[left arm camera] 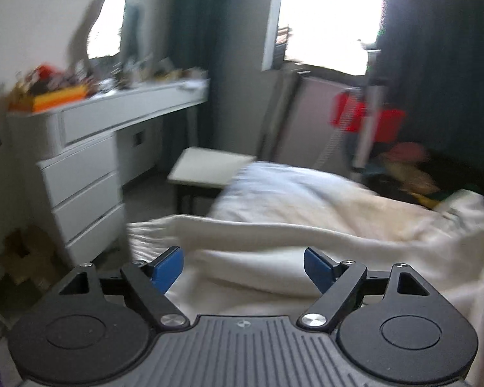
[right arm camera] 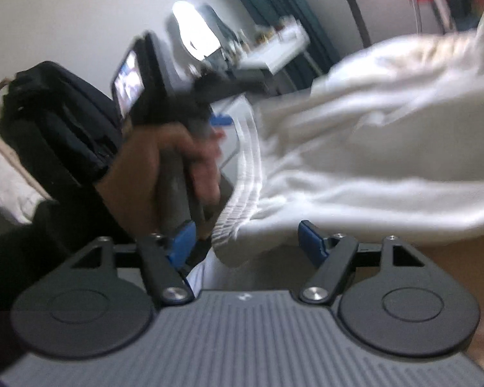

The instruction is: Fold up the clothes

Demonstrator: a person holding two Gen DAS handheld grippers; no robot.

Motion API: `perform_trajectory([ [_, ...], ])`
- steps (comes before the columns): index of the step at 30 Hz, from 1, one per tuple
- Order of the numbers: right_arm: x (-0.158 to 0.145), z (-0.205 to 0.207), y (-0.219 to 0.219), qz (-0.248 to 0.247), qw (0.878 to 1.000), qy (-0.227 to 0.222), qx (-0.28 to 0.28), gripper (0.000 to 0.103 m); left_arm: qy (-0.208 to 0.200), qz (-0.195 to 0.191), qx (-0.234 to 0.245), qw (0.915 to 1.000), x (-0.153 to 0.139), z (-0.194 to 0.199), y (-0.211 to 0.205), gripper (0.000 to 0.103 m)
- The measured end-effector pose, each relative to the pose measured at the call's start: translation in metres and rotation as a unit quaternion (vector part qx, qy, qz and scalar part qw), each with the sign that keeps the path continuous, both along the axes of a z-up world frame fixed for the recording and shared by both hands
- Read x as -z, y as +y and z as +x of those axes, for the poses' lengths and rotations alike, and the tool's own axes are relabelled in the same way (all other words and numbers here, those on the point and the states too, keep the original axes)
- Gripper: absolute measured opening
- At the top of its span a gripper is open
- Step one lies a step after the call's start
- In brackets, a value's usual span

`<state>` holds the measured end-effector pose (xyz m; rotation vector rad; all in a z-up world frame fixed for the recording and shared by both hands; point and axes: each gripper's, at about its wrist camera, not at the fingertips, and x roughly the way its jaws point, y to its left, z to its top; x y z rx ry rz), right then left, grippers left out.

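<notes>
- Between the spread blue pads of the left claw (left arm camera: 243, 267) lies a cream garment (left arm camera: 306, 225), draped across the bed (left arm camera: 274, 180) ahead.
- Just ahead of the right claw (right arm camera: 247, 242), also apart, hangs the garment's ribbed cuff (right arm camera: 245, 187).
- Left of it, a hand (right arm camera: 164, 167) grips the other tool.
- Far left, a white dresser (left arm camera: 80, 167).

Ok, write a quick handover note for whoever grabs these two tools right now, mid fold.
Left tool: open, holding nothing, hovering just above the white garment.
Right tool: open, the garment's ribbed cuff hanging between its fingers, not pinched.
The left hand shows in the right view, gripping its handle beside the cuff.
Garment: cream-white, bunched, with one sleeve stretched out toward the dresser. Both views are blurred.
Done: no neat fold visible yet.
Left: probably grip the cuff, flatten the garment, then fold sleeves and body.
</notes>
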<state>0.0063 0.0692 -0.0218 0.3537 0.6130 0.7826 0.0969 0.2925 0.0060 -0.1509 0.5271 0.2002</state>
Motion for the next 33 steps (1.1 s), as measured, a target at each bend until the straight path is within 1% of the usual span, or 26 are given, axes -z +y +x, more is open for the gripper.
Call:
perform_trajectory([
  [2, -0.019, -0.021, -0.023, -0.018, 0.999, -0.038, 0.028, 0.073, -0.016, 0.006, 0.028, 0.9995, -0.006, -0.026, -0.034, 0.083],
  [3, -0.027, -0.029, -0.033, -0.025, 0.997, -0.053, 0.041, 0.073, -0.019, 0.002, 0.039, 0.9990, -0.012, -0.036, -0.051, 0.083],
  [6, -0.050, -0.041, -0.075, -0.035, 0.992, -0.085, 0.087, 0.073, -0.030, -0.011, 0.074, 0.9968, -0.030, -0.064, -0.104, 0.083],
  [8, -0.066, -0.048, -0.105, -0.041, 0.987, -0.105, 0.118, 0.073, -0.039, -0.002, 0.096, 0.9946, -0.047, -0.077, -0.139, 0.085],
  [9, -0.074, -0.052, -0.119, -0.044, 0.983, -0.115, 0.134, 0.073, -0.039, 0.001, 0.108, 0.9933, -0.055, -0.081, -0.154, 0.087],
  [11, -0.087, -0.058, -0.150, -0.048, 0.976, -0.130, 0.167, 0.073, -0.024, 0.002, 0.139, 0.9900, -0.067, -0.085, -0.184, 0.087],
  [12, -0.090, -0.060, -0.168, -0.048, 0.973, -0.132, 0.185, 0.073, -0.019, 0.002, 0.142, 0.9897, -0.075, -0.086, -0.196, 0.087],
  [14, -0.091, -0.064, -0.198, -0.052, 0.965, -0.134, 0.221, 0.073, -0.011, 0.001, 0.147, 0.9891, -0.091, -0.088, -0.218, 0.087],
  [17, -0.083, -0.067, -0.240, -0.059, 0.954, -0.132, 0.264, 0.073, -0.024, 0.009, 0.158, 0.9871, -0.116, -0.085, -0.247, 0.087],
  [18, -0.079, -0.066, -0.253, -0.062, 0.950, -0.129, 0.278, 0.073, -0.029, 0.017, 0.164, 0.9859, -0.123, -0.084, -0.256, 0.087],
  [21, -0.062, -0.062, -0.285, -0.068, 0.941, -0.116, 0.310, 0.073, -0.026, 0.024, 0.181, 0.9829, -0.137, -0.072, -0.280, 0.090],
  [23, -0.048, -0.056, -0.302, -0.070, 0.935, -0.110, 0.331, 0.073, -0.019, 0.023, 0.187, 0.9819, -0.133, -0.064, -0.295, 0.091],
  [25, -0.029, -0.051, -0.312, -0.056, 0.934, -0.092, 0.341, 0.073, -0.011, 0.022, 0.194, 0.9808, -0.128, -0.055, -0.310, 0.092],
  [28, -0.001, -0.041, -0.323, -0.032, 0.934, -0.061, 0.351, 0.073, 0.024, 0.036, 0.208, 0.9773, -0.098, -0.041, -0.330, 0.091],
  [29, 0.003, -0.039, -0.322, -0.028, 0.935, -0.057, 0.349, 0.073, 0.037, 0.046, 0.217, 0.9745, -0.084, -0.033, -0.338, 0.090],
  [31, 0.010, -0.039, -0.321, -0.032, 0.936, -0.061, 0.345, 0.073, 0.050, 0.066, 0.224, 0.9711, -0.061, -0.021, -0.351, 0.090],
  [33, 0.014, -0.037, -0.324, -0.035, 0.935, -0.064, 0.346, 0.073, 0.054, 0.083, 0.222, 0.9700, -0.037, -0.005, -0.365, 0.090],
])
